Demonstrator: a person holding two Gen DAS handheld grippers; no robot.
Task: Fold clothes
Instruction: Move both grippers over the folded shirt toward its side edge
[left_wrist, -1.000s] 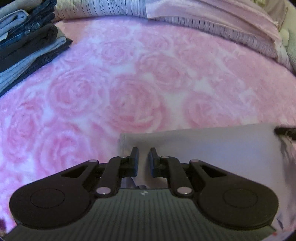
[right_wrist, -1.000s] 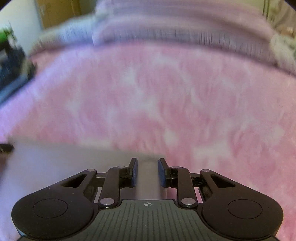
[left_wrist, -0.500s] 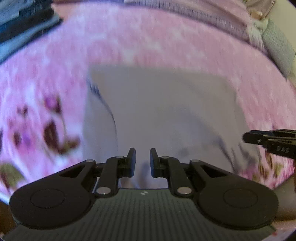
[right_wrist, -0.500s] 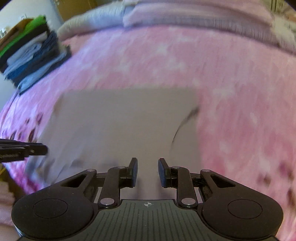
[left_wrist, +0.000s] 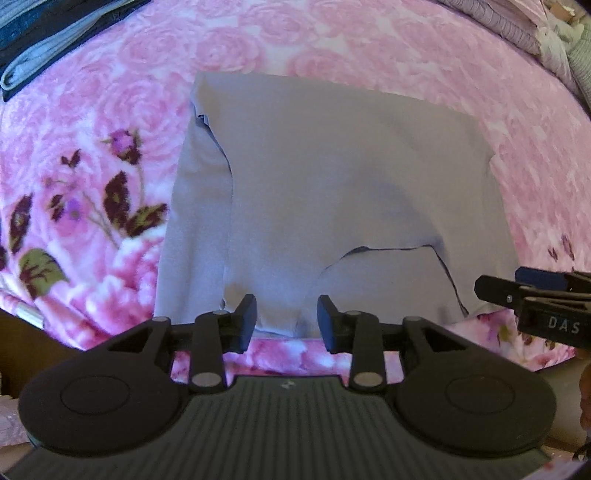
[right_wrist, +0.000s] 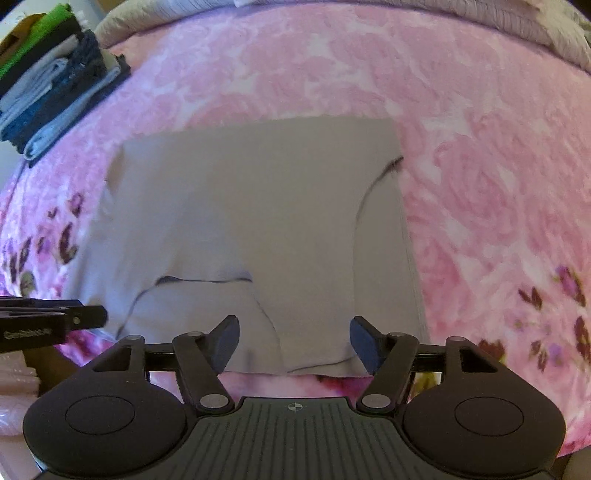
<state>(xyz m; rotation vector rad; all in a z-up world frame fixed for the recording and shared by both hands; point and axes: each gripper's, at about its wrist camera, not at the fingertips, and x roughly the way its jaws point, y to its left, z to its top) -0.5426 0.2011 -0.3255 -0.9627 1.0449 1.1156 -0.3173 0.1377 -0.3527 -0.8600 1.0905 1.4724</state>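
Observation:
A grey garment (left_wrist: 332, 177) lies folded flat on the pink rose blanket (left_wrist: 332, 40), its near hem by the bed's front edge. My left gripper (left_wrist: 286, 321) hovers over that hem at the left; its jaws are opening and the pads do not press the cloth. In the right wrist view the same garment (right_wrist: 258, 221) fills the middle. My right gripper (right_wrist: 295, 343) is over the hem's right part, jaws opening wide, nothing pinched. Each gripper shows in the other's view: the right gripper (left_wrist: 535, 295) and the left gripper (right_wrist: 51, 317).
A stack of folded clothes (right_wrist: 55, 85) sits at the bed's far left, also seen as a stack (left_wrist: 44, 44) in the left wrist view. Striped bedding (right_wrist: 517, 29) lines the far side. The bed's front edge runs just under both grippers.
Both grippers drew the grey cloth's edge back toward the near side of the bed, laid it down and opened. The garment now lies spread ahead of them.

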